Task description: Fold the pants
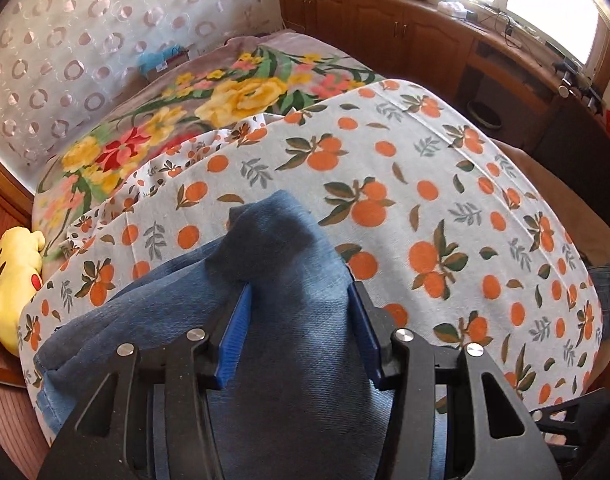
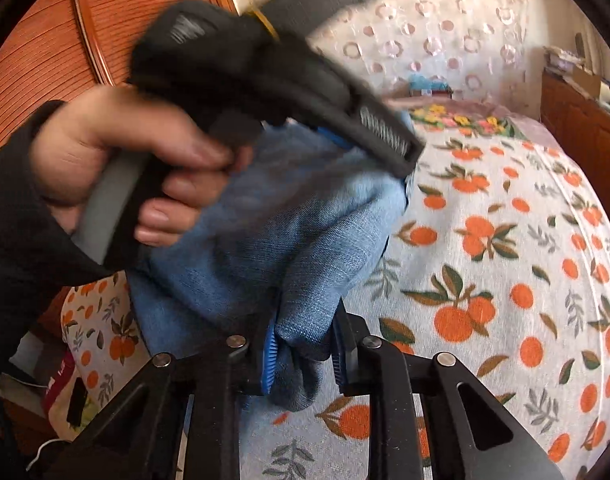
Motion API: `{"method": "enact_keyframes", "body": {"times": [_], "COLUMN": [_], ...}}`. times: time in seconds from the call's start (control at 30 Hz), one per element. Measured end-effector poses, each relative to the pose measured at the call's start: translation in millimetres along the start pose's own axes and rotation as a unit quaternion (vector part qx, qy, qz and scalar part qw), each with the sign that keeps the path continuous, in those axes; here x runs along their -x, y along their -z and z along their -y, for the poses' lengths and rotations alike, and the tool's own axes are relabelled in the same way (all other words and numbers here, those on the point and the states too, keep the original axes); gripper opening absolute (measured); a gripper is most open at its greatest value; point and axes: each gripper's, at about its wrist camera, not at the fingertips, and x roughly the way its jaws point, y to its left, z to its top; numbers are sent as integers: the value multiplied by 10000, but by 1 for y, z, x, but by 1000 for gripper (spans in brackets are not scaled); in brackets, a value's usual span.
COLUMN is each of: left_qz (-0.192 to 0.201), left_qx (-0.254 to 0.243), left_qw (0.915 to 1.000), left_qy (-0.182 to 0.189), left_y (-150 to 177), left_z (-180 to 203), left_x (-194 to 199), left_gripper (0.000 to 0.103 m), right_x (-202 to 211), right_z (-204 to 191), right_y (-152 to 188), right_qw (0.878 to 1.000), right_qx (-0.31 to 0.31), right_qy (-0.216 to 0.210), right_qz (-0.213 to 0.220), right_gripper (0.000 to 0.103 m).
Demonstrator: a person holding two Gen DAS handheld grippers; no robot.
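Denim pants (image 1: 281, 280) were clamped between the left gripper (image 1: 301, 320) fingers on the orange-print bed (image 1: 445, 208). Only the right wrist view showed the right gripper (image 2: 301, 356) pinching another fold, and the person's hand (image 2: 137, 160).

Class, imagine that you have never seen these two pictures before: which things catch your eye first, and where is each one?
First come the blue denim pants, bunched low in the middle of both views, with the left tongs and the right tongs each closed on a fold. Beneath them the white bedsheet with oranges fills the bed. In the right wrist view, a hand holding the other tool fills the upper left.
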Motion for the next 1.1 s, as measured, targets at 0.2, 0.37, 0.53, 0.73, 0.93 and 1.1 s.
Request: {"method": "enact_keyframes", "body": {"times": [0.2, 0.37, 0.53, 0.73, 0.93, 1.1], "left_qz": [289, 876, 1238, 1341, 1315, 1269], "left_qx": [44, 480, 944, 1609, 1736, 1911], "left_qw": [9994, 9942, 9875, 9774, 9757, 9728], "left_qy": [179, 404, 253, 271, 259, 311], "left_y": [9, 24, 64, 124, 155, 171], "left_z": [-20, -72, -132, -195, -213, -235], "left_x": [33, 92, 129, 129, 114, 101], "left_gripper": [10, 10, 10, 10, 10, 10], "right_x": [14, 21, 4, -18, 13, 17], "right_z": [-19, -66, -119, -169, -151, -135], "right_y": [-15, -41, -61, -67, -68, -67], "right_qw": [9988, 9941, 9875, 9816, 9829, 9875], "right_qx": [177, 599, 969, 1230, 1163, 883], "right_qy": [-331, -720, -1126, -1436, -1349, -1182], "right_qz": [323, 554, 518, 274, 470, 547], "right_gripper": [18, 18, 18, 27, 30, 30]}}
